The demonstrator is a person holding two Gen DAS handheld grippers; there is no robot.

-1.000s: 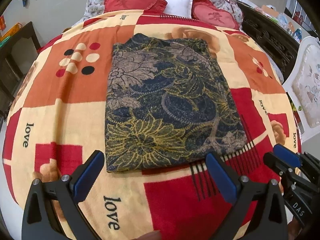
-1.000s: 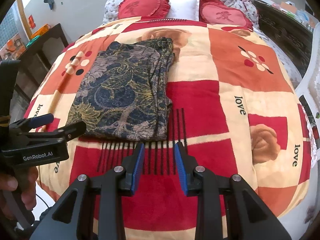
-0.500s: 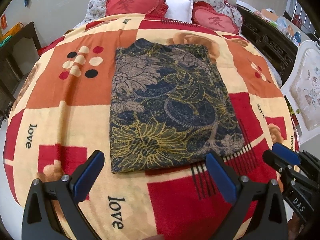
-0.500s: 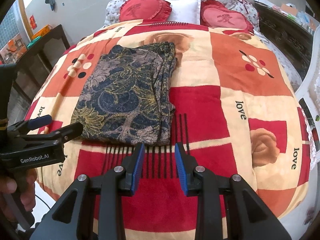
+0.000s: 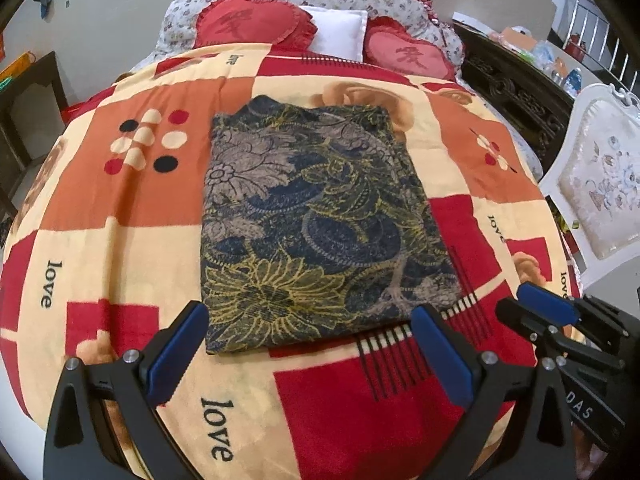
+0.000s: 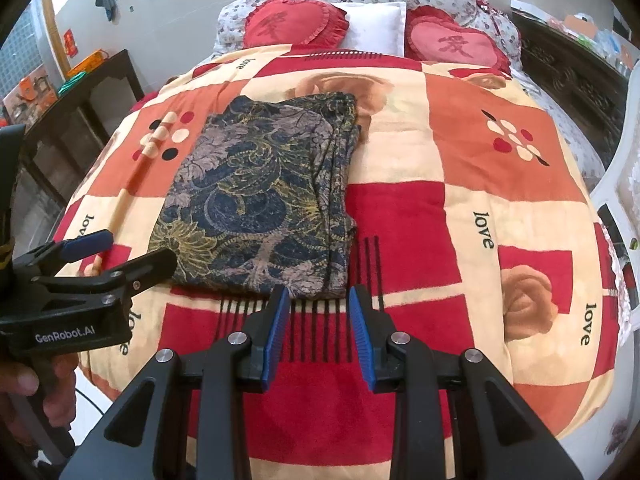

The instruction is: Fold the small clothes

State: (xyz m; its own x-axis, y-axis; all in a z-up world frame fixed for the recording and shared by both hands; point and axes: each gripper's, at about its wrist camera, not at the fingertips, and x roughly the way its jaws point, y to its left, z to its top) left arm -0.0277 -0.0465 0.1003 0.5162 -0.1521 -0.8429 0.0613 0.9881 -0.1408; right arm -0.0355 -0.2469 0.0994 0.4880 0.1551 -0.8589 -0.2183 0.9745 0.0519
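We see the dark floral garment (image 5: 316, 224) folded into a flat rectangle, lying mid-bed (image 5: 120, 200), nearer its foot edge.

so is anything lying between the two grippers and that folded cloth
Nothing visible. Only bare blanket lies between the left gripper and the cloth, and between the right gripper and the cloth's near edge. Both are open and empty.

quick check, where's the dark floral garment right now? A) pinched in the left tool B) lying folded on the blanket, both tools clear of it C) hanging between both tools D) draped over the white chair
B: the dark floral garment lies flat as a folded rectangle on the blanket, while the left tool and right tool are open, gripping nothing.
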